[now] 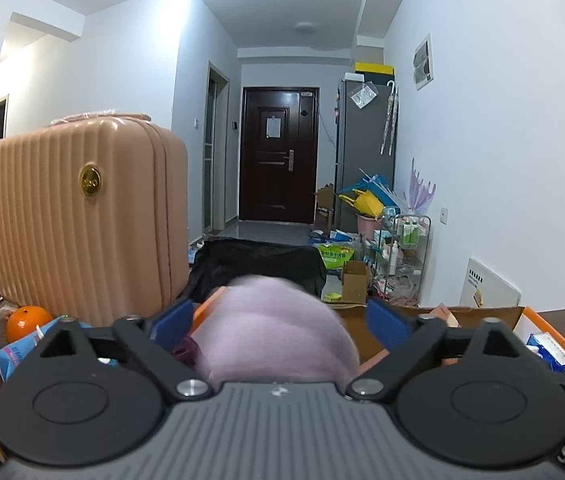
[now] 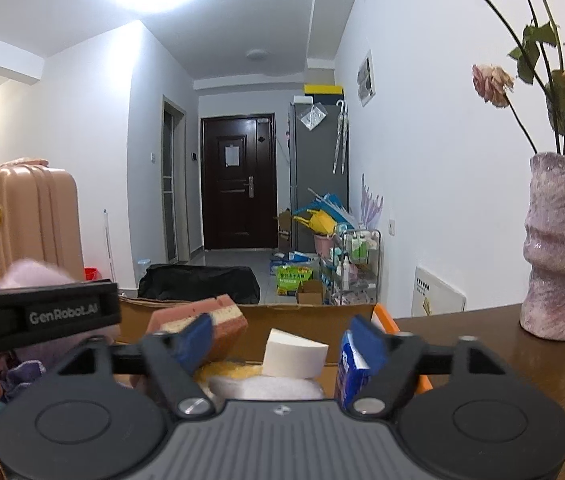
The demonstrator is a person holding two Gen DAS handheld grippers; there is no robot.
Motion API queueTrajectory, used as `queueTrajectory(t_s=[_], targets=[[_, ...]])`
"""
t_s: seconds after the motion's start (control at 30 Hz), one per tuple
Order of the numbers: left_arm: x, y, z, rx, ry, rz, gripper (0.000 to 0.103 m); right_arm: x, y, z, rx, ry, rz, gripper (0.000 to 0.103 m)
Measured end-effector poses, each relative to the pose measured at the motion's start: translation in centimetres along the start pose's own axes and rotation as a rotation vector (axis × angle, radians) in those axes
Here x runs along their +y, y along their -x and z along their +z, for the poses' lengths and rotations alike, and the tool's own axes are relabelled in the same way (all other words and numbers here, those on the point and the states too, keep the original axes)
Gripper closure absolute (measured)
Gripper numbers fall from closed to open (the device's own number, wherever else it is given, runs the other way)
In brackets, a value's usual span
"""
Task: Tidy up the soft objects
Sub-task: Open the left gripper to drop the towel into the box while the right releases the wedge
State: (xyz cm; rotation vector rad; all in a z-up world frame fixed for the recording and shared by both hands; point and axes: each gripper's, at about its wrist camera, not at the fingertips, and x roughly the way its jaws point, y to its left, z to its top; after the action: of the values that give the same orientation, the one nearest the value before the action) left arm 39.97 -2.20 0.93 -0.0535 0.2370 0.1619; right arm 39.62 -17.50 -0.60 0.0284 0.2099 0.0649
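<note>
A fluffy lilac soft object lies blurred between the spread fingers of my left gripper, which is open; its blue pads do not touch it. It also shows in the right wrist view behind the left gripper's body. My right gripper is open over the cardboard box. In the box are a pink and cream sponge, a white foam wedge, a yellow and white soft pad and a blue tissue pack.
A pink ribbed suitcase stands left on the wooden table, with an orange and a blue packet beside it. A pink vase of dried roses stands right. The box has an orange edge.
</note>
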Motion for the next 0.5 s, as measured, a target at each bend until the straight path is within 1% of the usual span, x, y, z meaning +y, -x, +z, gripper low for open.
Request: queueTrajectory(t_s=[0.03,0.07,0.13,0.2,0.5], targets=[[0.02,0.12,-0.02,-0.007,0.001,0.0,0.0,-0.05,0.13,0.07,-0.01,0.0,-0.004,0.012],[0.11,0.24,-0.02,-0.015,0.004,0.001,0.0,-0.04,0.27,0.07,-0.018,0.001,-0.009,0.01],[0.17,0.42,-0.03,-0.025,0.007,0.005,0.0,-0.04,0.47,0.02,-0.024,-0.003,-0.009,0.003],[0.26,0.44,-0.08,-0.025,0.013,0.009,0.0,0.02,0.52,-0.03,-0.025,-0.002,-0.009,0.0],[0.7,0.46,-0.07,-0.024,0.031,0.022,0.0,0.22,0.82,-0.09,-0.036,0.005,-0.001,0.0]])
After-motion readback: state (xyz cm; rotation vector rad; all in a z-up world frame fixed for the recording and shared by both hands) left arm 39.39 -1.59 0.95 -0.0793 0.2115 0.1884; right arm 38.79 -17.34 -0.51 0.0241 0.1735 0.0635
